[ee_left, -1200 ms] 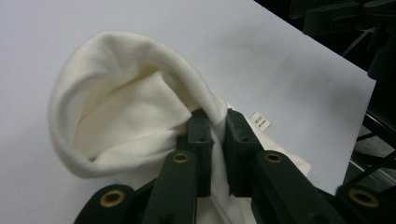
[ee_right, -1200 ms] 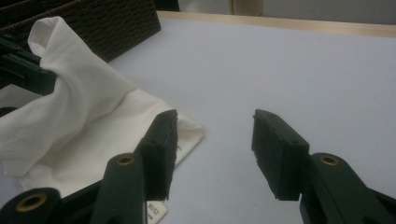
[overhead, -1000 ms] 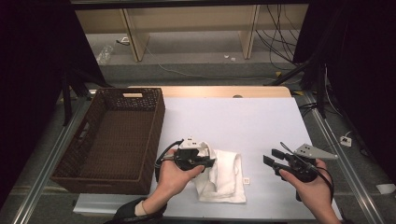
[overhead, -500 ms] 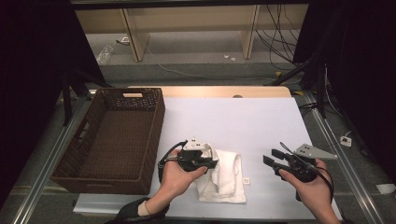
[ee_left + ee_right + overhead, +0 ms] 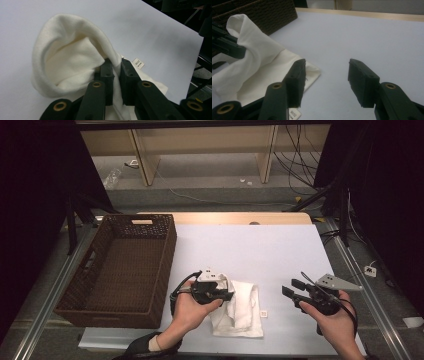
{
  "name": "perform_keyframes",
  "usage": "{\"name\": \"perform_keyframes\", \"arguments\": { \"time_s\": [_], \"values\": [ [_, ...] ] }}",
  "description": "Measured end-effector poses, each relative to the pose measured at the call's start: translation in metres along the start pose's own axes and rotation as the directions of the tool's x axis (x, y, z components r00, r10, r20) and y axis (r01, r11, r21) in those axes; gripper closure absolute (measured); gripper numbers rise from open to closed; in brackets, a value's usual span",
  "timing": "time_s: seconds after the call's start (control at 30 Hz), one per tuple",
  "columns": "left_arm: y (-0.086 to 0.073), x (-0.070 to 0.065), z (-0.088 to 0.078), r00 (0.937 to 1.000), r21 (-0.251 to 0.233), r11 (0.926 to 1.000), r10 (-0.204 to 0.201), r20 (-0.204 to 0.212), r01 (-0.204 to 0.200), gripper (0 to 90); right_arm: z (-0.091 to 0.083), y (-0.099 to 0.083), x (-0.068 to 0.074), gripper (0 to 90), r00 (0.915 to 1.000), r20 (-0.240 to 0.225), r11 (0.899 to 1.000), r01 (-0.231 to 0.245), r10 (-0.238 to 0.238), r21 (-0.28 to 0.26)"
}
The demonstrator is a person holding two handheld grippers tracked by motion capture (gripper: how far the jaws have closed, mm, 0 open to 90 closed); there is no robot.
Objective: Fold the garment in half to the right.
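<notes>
Now | left claw [image 5: 225, 295] clamps lifted cloth [image 5: 242, 310] fold | right claw [image 5: 292, 289] level (jaws apart, just opening)

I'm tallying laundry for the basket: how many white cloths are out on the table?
1. The white cloth lies near the table's front edge, right of the wicker basket, one fold pinched in the left gripper. Its folds might hide another layer.

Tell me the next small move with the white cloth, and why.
Probably bring the right gripper in to pinch the free corner of the white cloth. The left gripper is already shut on a raised fold of it. The right gripper's jaws have just been opening with nothing between them, and that corner lies just in front of one jaw. The wicker basket stands beside the cloth.
</notes>
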State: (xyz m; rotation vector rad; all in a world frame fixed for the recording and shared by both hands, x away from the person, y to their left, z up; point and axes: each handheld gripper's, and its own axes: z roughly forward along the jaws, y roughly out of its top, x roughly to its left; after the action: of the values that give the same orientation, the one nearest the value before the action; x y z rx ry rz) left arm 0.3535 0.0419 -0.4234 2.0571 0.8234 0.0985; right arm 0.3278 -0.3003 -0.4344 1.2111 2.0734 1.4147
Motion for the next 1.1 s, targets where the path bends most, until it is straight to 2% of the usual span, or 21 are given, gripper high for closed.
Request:
{"name": "perform_keyframes", "arguments": {
  "time_s": [0.37,1.1],
  "values": [
    [-0.0006,-0.0006,0.0016,1.0,-0.003,1.0,0.004,0.0,-0.004,81.7,0.0017,-0.0006,-0.0004,43.7,1.0,-0.007,1.0,0.0,0.0,0.002],
    [-0.0014,-0.0041,0.0095,0.9997,0.007,0.9997,0.023,0.005,-0.024,81.0,0.0036,-0.001,0.0004,43.4,1.0,-0.005,1.0,0.007,-0.007,0.004]
  ]
}}
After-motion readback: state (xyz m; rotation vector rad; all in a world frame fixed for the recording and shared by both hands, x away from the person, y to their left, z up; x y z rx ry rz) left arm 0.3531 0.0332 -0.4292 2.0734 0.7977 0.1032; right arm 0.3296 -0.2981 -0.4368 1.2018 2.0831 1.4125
